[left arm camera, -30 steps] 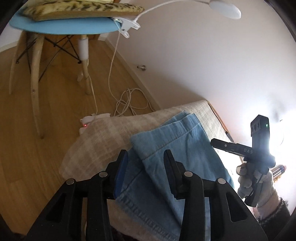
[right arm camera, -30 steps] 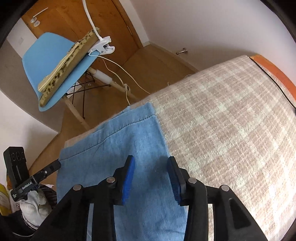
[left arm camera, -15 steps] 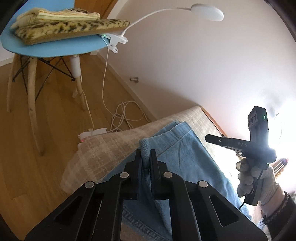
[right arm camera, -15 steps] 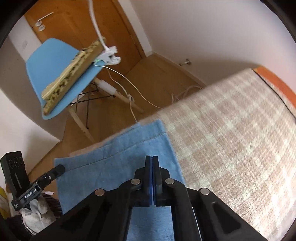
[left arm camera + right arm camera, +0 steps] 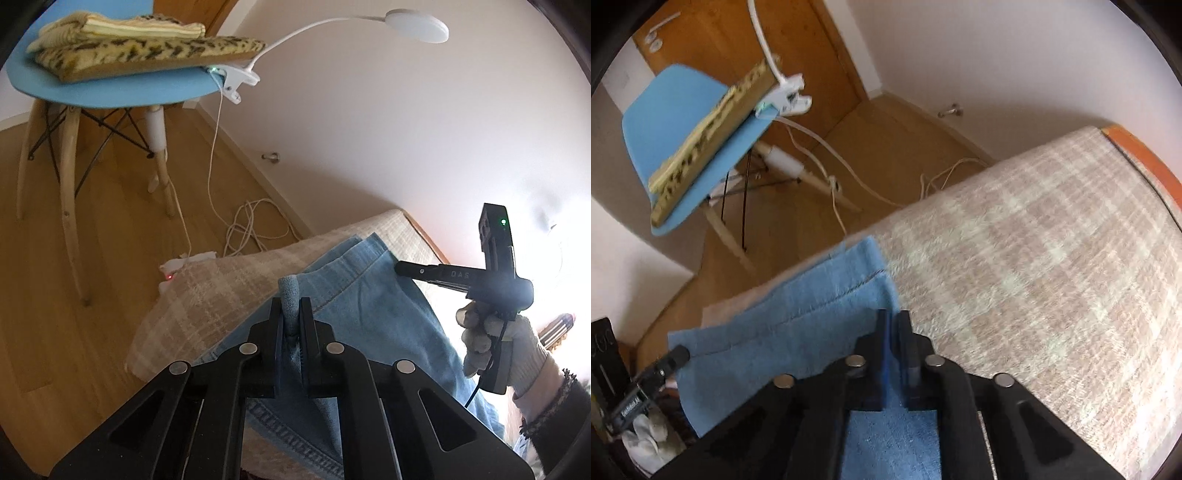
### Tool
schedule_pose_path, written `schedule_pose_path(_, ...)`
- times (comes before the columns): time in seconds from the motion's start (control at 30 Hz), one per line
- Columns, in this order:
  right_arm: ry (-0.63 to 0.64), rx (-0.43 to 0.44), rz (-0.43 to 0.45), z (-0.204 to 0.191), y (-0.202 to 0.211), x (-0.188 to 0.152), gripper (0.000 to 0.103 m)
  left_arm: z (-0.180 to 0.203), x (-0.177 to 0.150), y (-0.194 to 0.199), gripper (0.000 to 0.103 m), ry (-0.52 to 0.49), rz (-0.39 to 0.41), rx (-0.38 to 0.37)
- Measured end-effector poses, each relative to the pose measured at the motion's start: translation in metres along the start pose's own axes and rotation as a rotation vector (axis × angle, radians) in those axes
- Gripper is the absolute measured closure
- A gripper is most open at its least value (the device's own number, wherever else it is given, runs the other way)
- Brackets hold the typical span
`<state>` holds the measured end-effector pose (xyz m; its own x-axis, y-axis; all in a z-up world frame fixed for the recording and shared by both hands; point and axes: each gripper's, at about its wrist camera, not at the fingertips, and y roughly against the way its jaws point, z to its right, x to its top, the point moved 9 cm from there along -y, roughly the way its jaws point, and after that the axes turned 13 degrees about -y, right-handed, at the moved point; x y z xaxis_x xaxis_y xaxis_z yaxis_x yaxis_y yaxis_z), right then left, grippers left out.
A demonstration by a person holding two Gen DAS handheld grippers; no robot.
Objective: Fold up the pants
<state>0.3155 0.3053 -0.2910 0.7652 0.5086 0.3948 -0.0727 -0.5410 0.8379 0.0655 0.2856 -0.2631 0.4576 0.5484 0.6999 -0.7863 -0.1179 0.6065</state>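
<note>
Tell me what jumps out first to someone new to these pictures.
The blue jeans spread on the checked blanket. Both grippers are shut on the denim: the left gripper pinches a raised fold, the right gripper the edge. Behind stands a blue chair with folded blankets stacked on it.

My left gripper [image 5: 291,314] angles downward, its jaws clamped on a raised fold of the jeans [image 5: 354,295]. My right gripper [image 5: 894,325] tilts more steeply, jaws pinched on the cloth's edge, my gloved hand [image 5: 491,343] around its handle.
</note>
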Motion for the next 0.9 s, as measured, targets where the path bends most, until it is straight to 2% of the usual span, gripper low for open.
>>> schedule_pose_path(0.17, 0.066, 0.020, 0.065, -0.017, 0.027, 0.007, 0.103, 0.001, 0.008, 0.017, 0.097, 0.011, 0.035, -0.004)
schedule_pose_path(0.27, 0.086, 0.039, 0.064, -0.028, 0.031, 0.012, 0.103, -0.003, 0.008, 0.027, 0.097, 0.007, 0.036, 0.015)
schedule_pose_path(0.4, 0.100, 0.037, 0.031, -0.038, 0.010, 0.008, 0.103, -0.020, -0.006, 0.026, 0.097, 0.026, -0.007, 0.054)
schedule_pose_path(0.5, 0.119, -0.020, -0.001, -0.040, -0.014, -0.001, 0.103, -0.027, -0.016, 0.017, 0.097, 0.040, -0.050, 0.064)
schedule_pose_path(0.57, 0.112, -0.052, -0.017, -0.034, -0.024, -0.005, 0.103, -0.026, -0.015, 0.014, 0.097, 0.024, -0.051, 0.072)
schedule_pose_path(0.7, 0.094, -0.055, -0.006, -0.027, -0.020, -0.003, 0.103, -0.027, -0.013, 0.013, 0.090, 0.014, -0.065, 0.104)
schedule_pose_path(0.87, 0.089, -0.080, 0.011, -0.026, -0.013, -0.004, 0.103, -0.031, -0.008, 0.023, 0.087, 0.032, -0.059, 0.118)
schedule_pose_path(0.9, 0.087, -0.083, 0.019, -0.025, -0.009, -0.005, 0.102, -0.030, -0.006, 0.025, 0.081, 0.026, -0.060, 0.121)
